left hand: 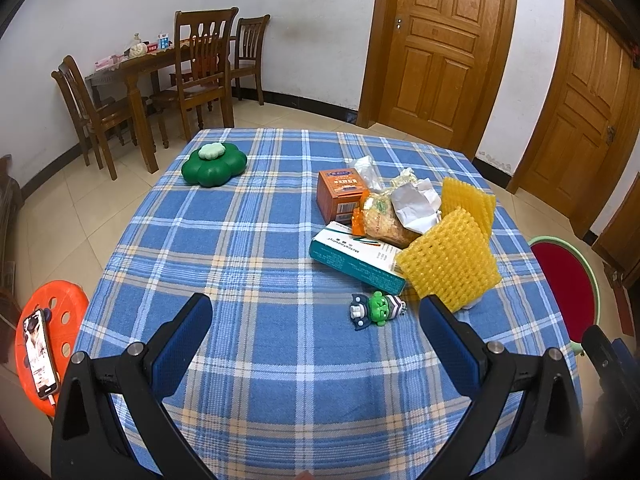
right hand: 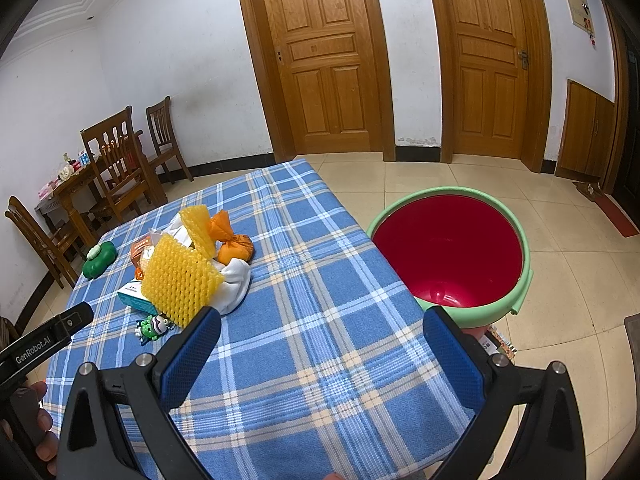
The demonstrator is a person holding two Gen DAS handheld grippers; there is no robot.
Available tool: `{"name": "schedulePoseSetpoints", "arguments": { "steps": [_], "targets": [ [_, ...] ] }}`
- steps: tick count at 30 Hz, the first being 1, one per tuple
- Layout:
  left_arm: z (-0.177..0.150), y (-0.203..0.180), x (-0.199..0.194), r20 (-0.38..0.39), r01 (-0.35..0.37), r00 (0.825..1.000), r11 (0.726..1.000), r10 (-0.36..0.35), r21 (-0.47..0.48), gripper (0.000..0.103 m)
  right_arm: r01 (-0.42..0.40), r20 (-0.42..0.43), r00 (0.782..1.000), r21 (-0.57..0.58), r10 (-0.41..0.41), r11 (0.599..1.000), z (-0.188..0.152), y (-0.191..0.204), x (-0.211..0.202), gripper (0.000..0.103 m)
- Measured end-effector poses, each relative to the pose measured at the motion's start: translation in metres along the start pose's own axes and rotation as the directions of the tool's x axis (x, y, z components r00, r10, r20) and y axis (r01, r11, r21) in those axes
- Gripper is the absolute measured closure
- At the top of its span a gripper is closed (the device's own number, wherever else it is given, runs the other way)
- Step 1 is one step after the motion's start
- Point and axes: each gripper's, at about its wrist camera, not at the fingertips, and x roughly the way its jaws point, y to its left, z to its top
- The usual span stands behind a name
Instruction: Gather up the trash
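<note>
The red bucket with green rim (right hand: pixel 520 276) sits at frame right, beside the blue plaid tablecloth (right hand: pixel 304 320). The trash heap w/ yellow foam fruit nets (left hand: pixel 452 264) lies centre-right. Our left gripper (left hand: pixel 316 320) and right gripper (right hand: pixel 322 334) are both wide, holding nothing. Risk, we think: grabbing the small green toy figure (left hand: pixel 376 309) instead of trash.

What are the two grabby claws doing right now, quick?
Left gripper: open, holding nothing, fingers spread above the checked tablecloth.
Right gripper: open, holding nothing, near the red bin.
</note>
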Motion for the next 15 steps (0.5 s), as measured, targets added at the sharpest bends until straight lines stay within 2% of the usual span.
{"name": "schedulePoseSetpoints", "arguments": {
  "steps": [8,15],
  "targets": [
    [-0.004,0.006,0.0,-0.005,0.001,1.0,1.0,-0.001,0.002,0.001,-0.004,-0.004,1.0,0.005,0.004,1.0,0.007,-0.002,0.002,0.0],
    [-0.005,0.006,0.014,-0.024,-0.004,1.0,1.0,0.004,0.002,0.001,-0.006,-0.008,1.0,0.004,0.006,1.0,-0.002,0.0,0.004,0.0]
  ]
}}
